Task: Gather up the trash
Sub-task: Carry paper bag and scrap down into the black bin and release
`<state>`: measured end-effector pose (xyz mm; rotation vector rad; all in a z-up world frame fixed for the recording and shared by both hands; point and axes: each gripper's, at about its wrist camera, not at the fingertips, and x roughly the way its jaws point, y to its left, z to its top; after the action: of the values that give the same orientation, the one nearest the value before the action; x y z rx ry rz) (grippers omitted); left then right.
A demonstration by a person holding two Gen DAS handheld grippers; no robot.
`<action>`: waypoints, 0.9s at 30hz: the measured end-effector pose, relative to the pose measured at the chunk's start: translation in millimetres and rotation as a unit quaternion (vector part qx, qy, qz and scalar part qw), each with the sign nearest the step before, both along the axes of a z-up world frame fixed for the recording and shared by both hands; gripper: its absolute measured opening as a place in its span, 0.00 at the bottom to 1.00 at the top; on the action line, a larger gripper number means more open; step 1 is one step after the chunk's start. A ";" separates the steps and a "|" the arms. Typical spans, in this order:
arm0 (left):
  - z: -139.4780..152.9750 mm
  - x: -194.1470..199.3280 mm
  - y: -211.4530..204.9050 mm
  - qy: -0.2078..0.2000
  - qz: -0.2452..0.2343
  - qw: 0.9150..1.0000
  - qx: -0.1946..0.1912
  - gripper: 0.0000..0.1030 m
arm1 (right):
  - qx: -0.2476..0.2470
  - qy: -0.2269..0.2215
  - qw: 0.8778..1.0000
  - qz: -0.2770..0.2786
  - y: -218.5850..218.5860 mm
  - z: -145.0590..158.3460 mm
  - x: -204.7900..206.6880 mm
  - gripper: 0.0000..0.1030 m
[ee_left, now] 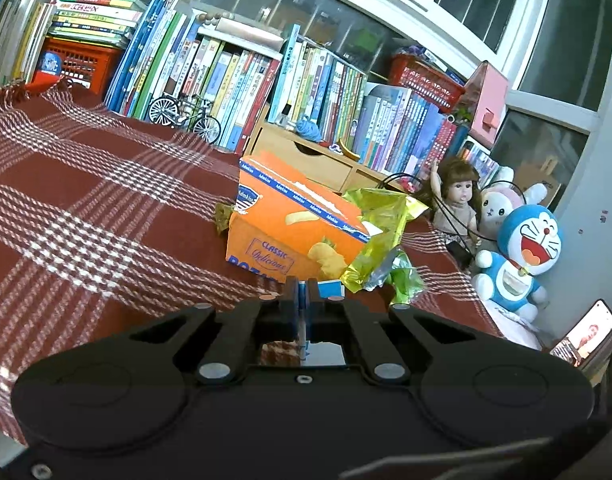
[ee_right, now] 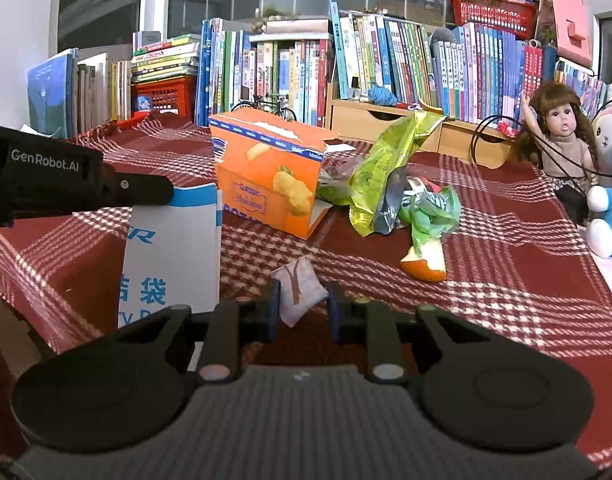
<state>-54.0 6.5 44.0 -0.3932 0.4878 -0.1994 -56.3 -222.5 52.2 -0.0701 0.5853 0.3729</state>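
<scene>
My left gripper (ee_left: 303, 286) is shut on the top edge of a white and blue paper bag (ee_left: 333, 289). In the right wrist view the bag (ee_right: 174, 256) hangs at the table's left edge under the left gripper (ee_right: 162, 192). My right gripper (ee_right: 303, 306) is shut on a small white crumpled packet (ee_right: 300, 292), low over the red checked cloth (ee_right: 505, 288). Ahead lie an open orange snack box (ee_right: 266, 176), a yellow-green wrapper (ee_right: 381, 168), a green wrapper (ee_right: 433, 208) and a bitten piece of fruit (ee_right: 423, 266).
Rows of books (ee_right: 385, 60) and a wooden drawer unit (ee_right: 385, 120) line the back of the table. A model bicycle (ee_left: 184, 114) stands there too. A doll (ee_right: 561, 140) and a blue plush toy (ee_left: 521, 256) sit at the right. A phone (ee_left: 585, 334) leans at the right edge.
</scene>
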 end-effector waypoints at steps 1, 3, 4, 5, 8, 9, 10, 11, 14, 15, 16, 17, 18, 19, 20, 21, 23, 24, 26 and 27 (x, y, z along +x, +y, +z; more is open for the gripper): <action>2.4 -4.3 0.8 0.001 0.000 1.000 0.001 0.02 | 0.002 -0.001 1.000 0.000 -0.8 1.7 -4.0 0.29; 6.0 -16.4 2.6 0.000 -0.003 1.000 0.002 0.02 | 0.008 0.001 1.000 0.001 -1.1 4.7 -12.6 0.29; 7.6 -24.6 3.0 0.000 -0.007 1.000 0.006 0.02 | 0.010 0.002 1.000 0.002 -1.1 5.7 -17.4 0.29; 8.5 -33.1 3.7 0.000 -0.012 1.000 0.012 0.02 | 0.013 0.003 1.000 0.003 -1.2 6.6 -22.5 0.29; 5.7 -59.7 7.4 0.006 -0.023 1.000 0.015 0.02 | 0.023 0.007 1.000 0.011 -0.4 7.2 -41.2 0.29; 3.7 -67.8 8.8 0.012 -0.025 1.000 0.013 0.02 | 0.025 0.009 1.000 0.013 0.3 6.8 -47.0 0.29; 1.1 -78.2 11.0 0.020 -0.025 0.999 0.010 0.02 | 0.028 0.012 0.999 0.015 1.2 6.1 -53.0 0.29; -1.3 -85.6 12.4 0.025 -0.026 0.999 0.009 0.02 | 0.031 0.015 0.999 0.016 2.0 5.3 -59.2 0.29; -12.6 -112.5 16.4 0.041 -0.028 0.999 0.017 0.02 | 0.051 0.034 0.998 0.023 2.8 1.3 -78.1 0.29; -17.4 -120.3 18.1 0.047 -0.029 0.998 0.022 0.02 | 0.053 0.038 0.997 0.027 4.1 -0.6 -84.4 0.29; -22.5 -127.0 19.6 0.054 -0.028 0.998 0.026 0.02 | 0.054 0.043 0.997 0.031 5.9 -3.4 -92.1 0.29; -28.3 -132.8 21.2 0.062 -0.028 0.997 0.031 0.02 | 0.052 0.047 0.997 0.035 7.7 -5.9 -98.5 0.29; -34.5 -137.3 23.5 0.070 -0.028 0.997 0.035 0.02 | 0.050 0.051 0.997 0.039 9.0 -8.7 -105.0 0.29; -41.6 -141.0 25.9 0.082 -0.026 0.996 0.038 0.02 | 0.049 0.058 0.996 0.043 10.3 -12.9 -111.3 0.29; -49.9 -143.7 27.6 0.095 -0.025 0.994 0.043 0.02 | 0.047 0.066 0.996 0.046 12.1 -16.9 -115.3 0.29; -55.4 -144.4 28.0 0.106 -0.023 0.993 0.047 0.02 | 0.045 0.075 0.995 0.049 13.8 -22.0 -119.4 0.29; -69.8 -145.8 30.1 0.128 -0.021 0.990 0.059 0.02 | 0.038 0.097 0.993 0.053 17.6 -35.1 -125.9 0.29; -76.1 -145.0 29.9 0.137 -0.020 0.988 0.065 0.02 | 0.036 0.112 0.992 0.053 19.0 -43.4 -127.9 0.29; -91.6 -143.8 29.7 0.156 -0.021 0.985 0.075 0.02 | 0.031 0.136 0.989 0.054 21.4 -57.8 -131.4 0.29; -99.0 -142.4 29.1 0.165 -0.019 0.983 0.078 0.02 | 0.026 0.147 0.987 0.053 23.0 -66.0 -132.7 0.29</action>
<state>-196.4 35.5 -55.0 -0.2625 0.8330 -0.1321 -188.9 -199.5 -13.9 0.0050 0.8660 0.5073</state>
